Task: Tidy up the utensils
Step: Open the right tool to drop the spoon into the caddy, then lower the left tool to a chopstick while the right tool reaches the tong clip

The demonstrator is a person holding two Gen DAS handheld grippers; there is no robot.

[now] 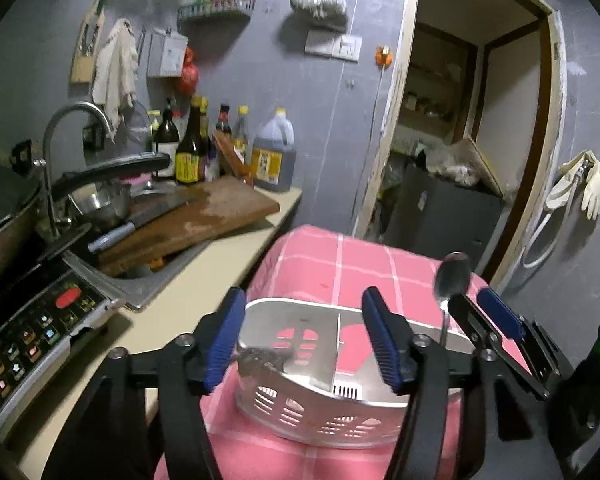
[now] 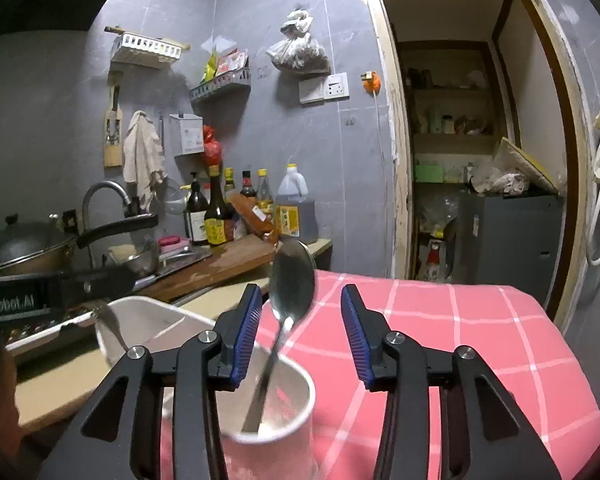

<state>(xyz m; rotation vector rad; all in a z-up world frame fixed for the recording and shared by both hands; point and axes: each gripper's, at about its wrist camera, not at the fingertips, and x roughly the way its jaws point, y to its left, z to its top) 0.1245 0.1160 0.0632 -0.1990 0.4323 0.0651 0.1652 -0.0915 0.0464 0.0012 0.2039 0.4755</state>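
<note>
In the left wrist view the left tongs (image 1: pixel 304 340) stand released at lower centre, blue pads apart on either side of a perforated metal caddy (image 1: pixel 300 412) that rests on a pink checked cloth (image 1: pixel 340 256); the pads press on nothing. The caddy has a divider down its middle, and something dark and blurred lies in its left compartment. At right of that frame the right tongs (image 1: pixel 470 304) come in, with a spoon (image 1: pixel 452 276) standing bowl up beside them. In the right wrist view the right tongs (image 2: pixel 300 332) are also released, pads well apart, and the spoon (image 2: pixel 290 280) stands tilted between them without touching either pad, its handle down inside a white cup (image 2: pixel 276 436) at lower centre, its bowl up. The cup sits on the cloth (image 2: pixel 480 340). At left, a white tub (image 2: pixel 156 320) and the desk (image 2: pixel 60 384) lie beyond, with a cutting board (image 2: pixel 220 264) and bottles (image 2: pixel 216 216) behind.
</note>
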